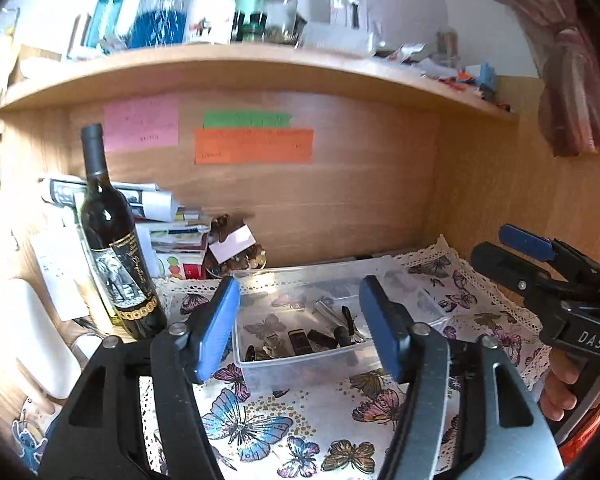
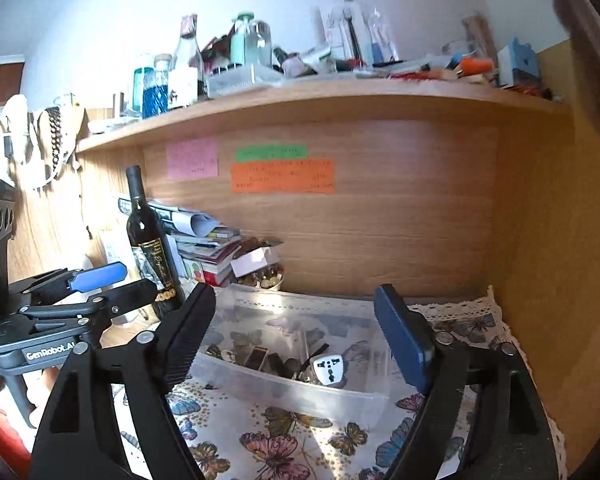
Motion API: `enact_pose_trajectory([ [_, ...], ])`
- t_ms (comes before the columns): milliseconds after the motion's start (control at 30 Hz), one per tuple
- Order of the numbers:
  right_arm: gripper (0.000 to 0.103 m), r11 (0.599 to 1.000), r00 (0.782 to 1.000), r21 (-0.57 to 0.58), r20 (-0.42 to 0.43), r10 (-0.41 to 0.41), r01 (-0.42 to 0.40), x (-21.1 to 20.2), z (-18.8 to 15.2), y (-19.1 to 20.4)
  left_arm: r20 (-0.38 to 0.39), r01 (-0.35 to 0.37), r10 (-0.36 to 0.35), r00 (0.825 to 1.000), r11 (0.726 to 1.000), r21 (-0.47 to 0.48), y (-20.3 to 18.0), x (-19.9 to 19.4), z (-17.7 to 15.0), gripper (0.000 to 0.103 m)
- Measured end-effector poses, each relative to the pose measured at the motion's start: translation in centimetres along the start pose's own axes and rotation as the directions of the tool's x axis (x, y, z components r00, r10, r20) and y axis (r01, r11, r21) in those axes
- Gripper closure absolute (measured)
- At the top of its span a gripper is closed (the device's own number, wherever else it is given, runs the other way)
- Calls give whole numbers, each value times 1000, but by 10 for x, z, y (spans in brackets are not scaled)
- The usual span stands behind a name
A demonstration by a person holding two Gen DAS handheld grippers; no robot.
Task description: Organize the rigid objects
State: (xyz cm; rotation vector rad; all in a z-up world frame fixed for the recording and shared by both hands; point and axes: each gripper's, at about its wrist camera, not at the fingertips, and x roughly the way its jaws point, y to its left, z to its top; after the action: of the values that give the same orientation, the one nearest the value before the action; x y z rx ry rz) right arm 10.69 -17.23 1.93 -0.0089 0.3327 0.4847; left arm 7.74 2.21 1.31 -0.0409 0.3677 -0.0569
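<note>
Fingers: left gripper (image 1: 300,326) spread wide, nothing held | right gripper (image 2: 296,336) likewise spread, nothing held | clear plastic rectangular bin (image 2: 340,396) on butterfly-print tablecloth (image 2: 292,440), just ahead | white travel plug adapter (image 2: 329,370) inside bin among small dark items

The clear box (image 2: 284,392) sits open-topped in the middle of the desk (image 2: 300,448), with bare butterfly cloth along the front edge and toward the right rear corner. A wine bottle (image 2: 152,248) and stacked papers (image 2: 208,240) crowd the left rear corner, and the shelf (image 2: 300,100) overhangs above.
</note>
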Motion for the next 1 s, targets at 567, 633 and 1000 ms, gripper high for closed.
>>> enact_pose_trajectory([
  [567, 14, 1000, 999, -4, 41, -9, 9, -33, -12, 7, 71, -34, 35, 997, 999, -17, -8, -35, -11, 15],
  [633, 14, 1000, 999, -3, 42, -11, 11, -34, -12, 7, 71, -35, 36, 997, 999, -16, -8, -35, -11, 15],
  [1000, 11, 1000, 999, 17, 38, -1, 0, -31, -12, 4, 75, -43, 44, 996, 999, -10, -9, -32, -12, 12],
])
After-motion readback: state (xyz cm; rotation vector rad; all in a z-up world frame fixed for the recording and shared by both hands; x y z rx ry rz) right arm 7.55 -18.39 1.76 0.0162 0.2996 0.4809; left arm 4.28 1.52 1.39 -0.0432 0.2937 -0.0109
